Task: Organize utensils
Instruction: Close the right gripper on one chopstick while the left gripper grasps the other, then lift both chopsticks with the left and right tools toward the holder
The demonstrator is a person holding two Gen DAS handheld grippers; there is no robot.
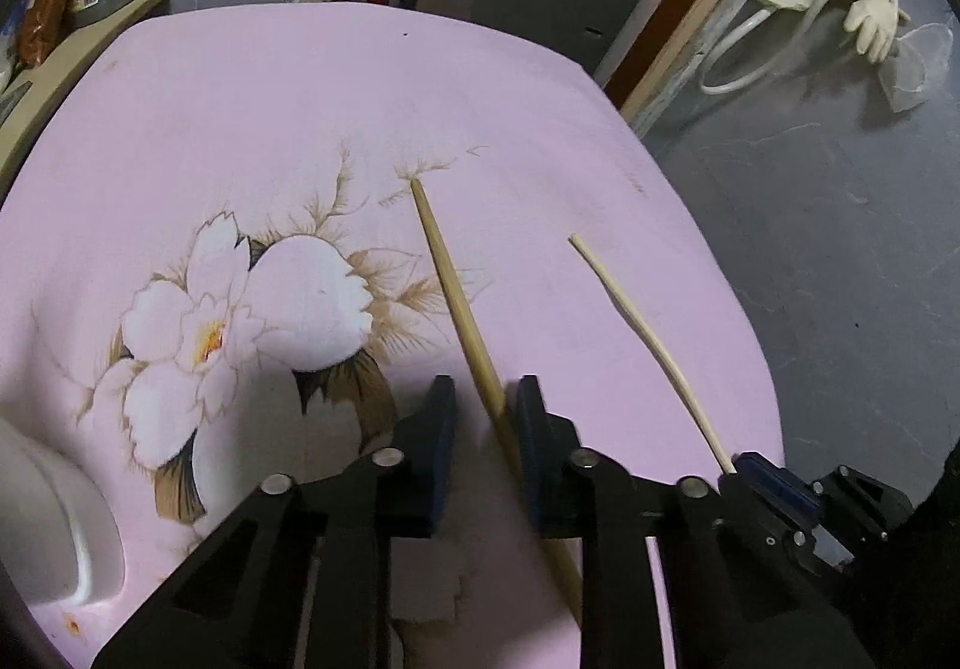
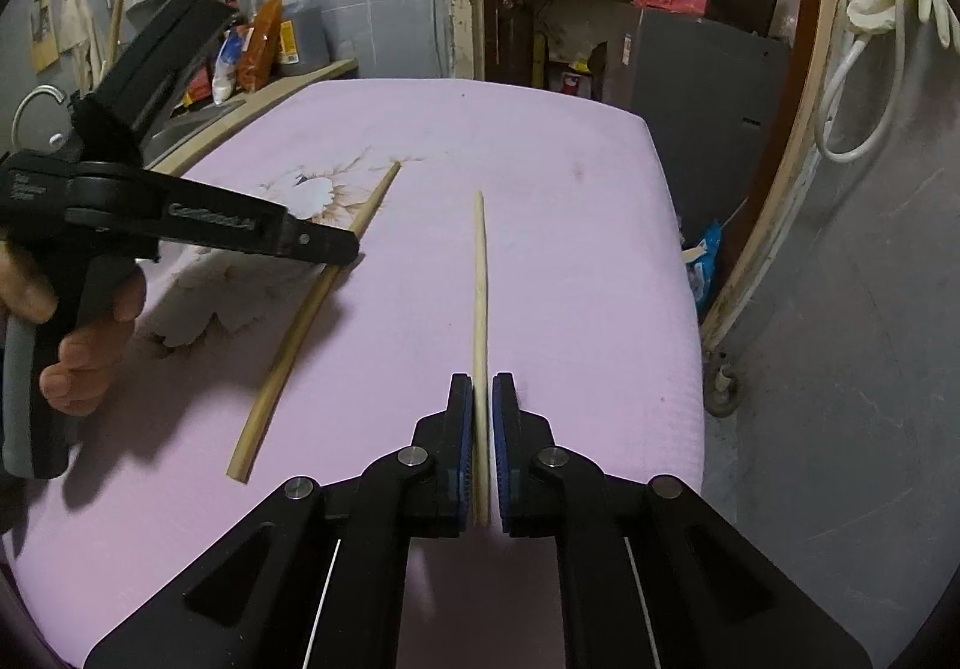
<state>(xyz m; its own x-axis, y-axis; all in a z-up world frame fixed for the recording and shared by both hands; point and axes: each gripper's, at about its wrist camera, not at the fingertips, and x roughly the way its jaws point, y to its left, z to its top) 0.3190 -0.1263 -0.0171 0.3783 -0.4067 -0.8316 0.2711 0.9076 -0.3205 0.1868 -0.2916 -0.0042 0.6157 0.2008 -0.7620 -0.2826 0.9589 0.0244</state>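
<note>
We cannot see if the left gripper point(image 1: 483, 399) presses the darker chopstick point(image 1: 456, 297). At the left edge, a white object point(image 1: 42, 519) is cut off.

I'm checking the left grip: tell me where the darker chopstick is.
The darker chopstick lies on the pink cloth between the left gripper's fingers, beside the printed flower, left of the paler chopstick.

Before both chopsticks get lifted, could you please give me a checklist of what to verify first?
1. Right gripper clamped on the pale chopstick: ok.
2. Left gripper clamped on the darker chopstick: not ok, it lies between the fingers with a gap on one side.
3. Chopsticks apart, not crossed: ok.
4. Pink floral cloth flat under them: ok.
5. Destination for the utensils: cannot tell.
</note>
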